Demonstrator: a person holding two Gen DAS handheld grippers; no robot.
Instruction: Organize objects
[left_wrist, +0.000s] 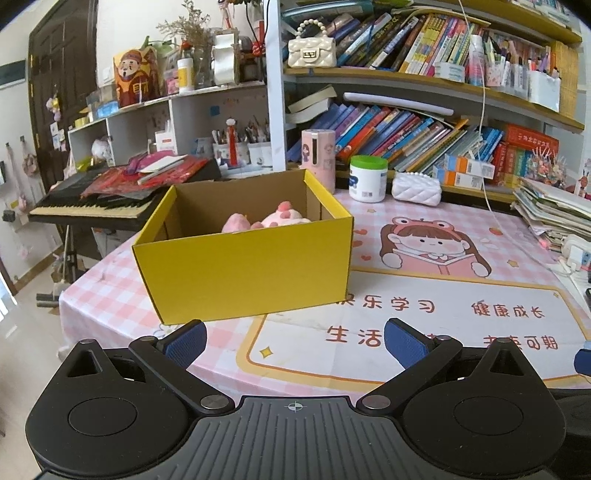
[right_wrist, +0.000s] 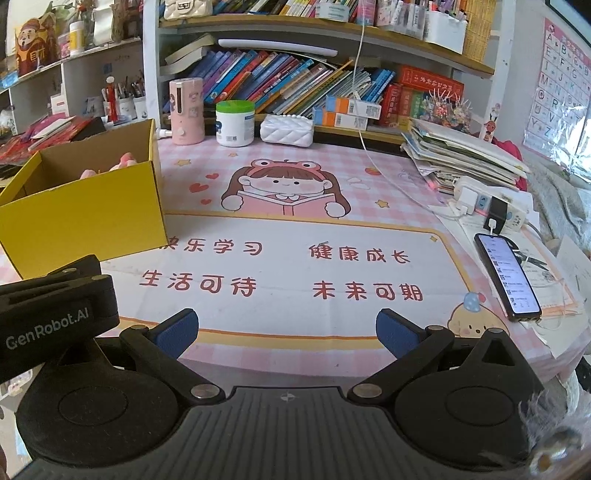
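A yellow cardboard box stands open on the pink checked table mat. Pink plush toys lie inside it, only their tops showing. The box also shows at the left of the right wrist view, with the plush tops visible. My left gripper is open and empty, just in front of the box's near wall. My right gripper is open and empty over the mat's front edge, right of the box. The left gripper's body shows at the left of the right wrist view.
At the back stand a pink cylinder, a white jar with a green lid and a white quilted pouch. A phone, a power strip and a paper stack lie at the right. A keyboard stands left of the table.
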